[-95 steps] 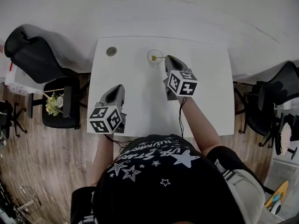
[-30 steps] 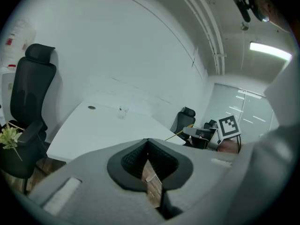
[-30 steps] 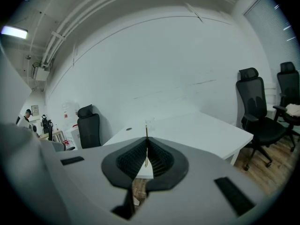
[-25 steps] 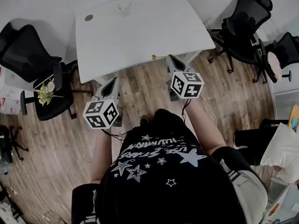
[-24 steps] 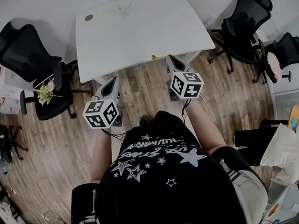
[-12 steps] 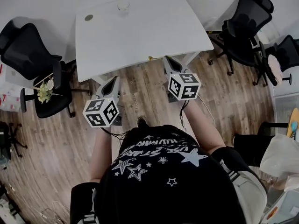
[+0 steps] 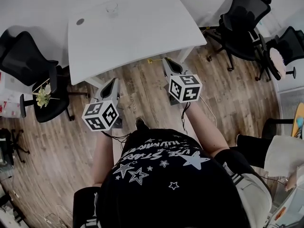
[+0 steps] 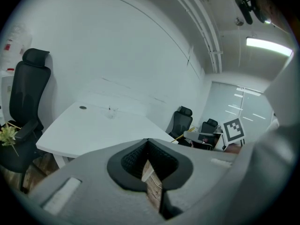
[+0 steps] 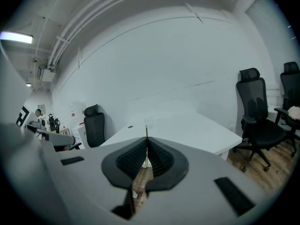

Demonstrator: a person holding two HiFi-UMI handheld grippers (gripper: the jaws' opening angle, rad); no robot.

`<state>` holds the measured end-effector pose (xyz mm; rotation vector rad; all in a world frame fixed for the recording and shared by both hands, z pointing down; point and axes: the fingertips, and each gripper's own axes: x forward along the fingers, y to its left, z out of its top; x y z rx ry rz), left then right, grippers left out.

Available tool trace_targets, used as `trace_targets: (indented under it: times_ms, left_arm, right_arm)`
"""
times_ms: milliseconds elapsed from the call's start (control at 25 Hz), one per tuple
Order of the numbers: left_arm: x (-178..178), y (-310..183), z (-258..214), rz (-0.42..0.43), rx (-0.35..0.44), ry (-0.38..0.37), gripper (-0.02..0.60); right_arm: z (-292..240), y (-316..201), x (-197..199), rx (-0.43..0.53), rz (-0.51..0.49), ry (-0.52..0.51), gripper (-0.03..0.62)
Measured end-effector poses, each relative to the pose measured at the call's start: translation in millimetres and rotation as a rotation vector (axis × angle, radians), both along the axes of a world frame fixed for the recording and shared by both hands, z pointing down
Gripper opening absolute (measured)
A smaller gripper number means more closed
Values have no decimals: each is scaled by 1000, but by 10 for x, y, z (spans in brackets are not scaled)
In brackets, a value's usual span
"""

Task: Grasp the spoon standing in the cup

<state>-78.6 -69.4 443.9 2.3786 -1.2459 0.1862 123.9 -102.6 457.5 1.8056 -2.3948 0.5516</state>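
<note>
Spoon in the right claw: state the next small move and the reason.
Probably hold the right claw shut and steady: it pinches the spoon by its thin handle, well away from the cup on the table.

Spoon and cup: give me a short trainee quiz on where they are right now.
1. True or false: the spoon stands in the cup.
2. Which gripper is shut on the spoon? A) left B) right C) neither
3. Fill in: the cup stands on the white ____.
Key: 1 false; 2 B, the right gripper; 3 table.
</note>
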Motion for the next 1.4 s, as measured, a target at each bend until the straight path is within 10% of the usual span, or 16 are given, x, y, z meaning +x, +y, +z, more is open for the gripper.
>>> trace_targets:
  times_ms: [1400]
  left_arm:
    - [760, 1380, -29, -34, 27, -9, 6]
  right_arm:
    - [33, 1436, 794, 12, -22, -13, 15]
